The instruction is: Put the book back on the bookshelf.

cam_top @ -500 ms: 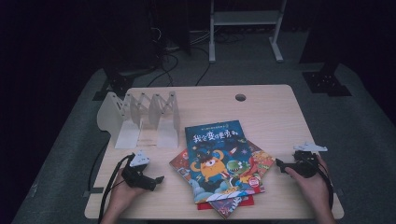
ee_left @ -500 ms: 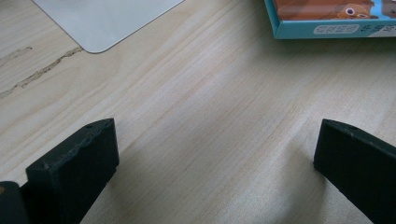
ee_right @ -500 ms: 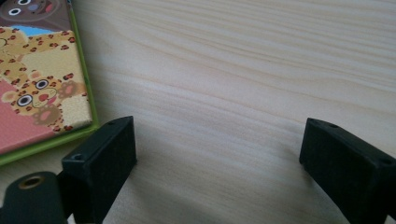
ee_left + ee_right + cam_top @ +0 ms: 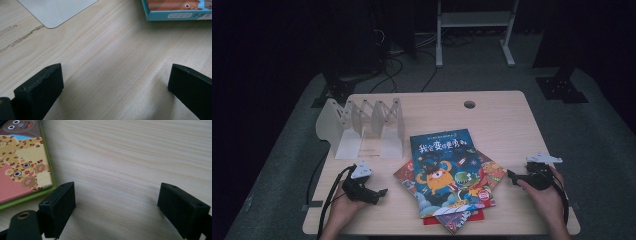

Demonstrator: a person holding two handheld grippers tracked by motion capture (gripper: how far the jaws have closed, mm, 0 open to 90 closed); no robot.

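Overhead scene: I hold the left gripper [image 4: 379,192] low over the near left part of the table [image 4: 507,125], its tip turned toward the pile of books [image 4: 447,177] at the centre front. Its jaws stand wide apart with nothing between them; in the left gripper view I see only bare wood between the two black jaws, a corner of a book [image 4: 175,10] at the upper right, and a rounded corner of the white rack base [image 4: 55,11] at the upper left.

I hold the right gripper [image 4: 512,176] near the right edge of the table, pointing at the pile from the other side and just short of it. Its jaws are likewise spread and empty. In the right gripper view, a green-edged book [image 4: 25,162] with leopard figures lies just beside the left jaw; whether it touches I cannot tell.

The pile is fanned, the blue book [image 4: 439,170] with an orange monster on top. The white folding rack [image 4: 362,125] stands behind the left gripper, apart from the books.
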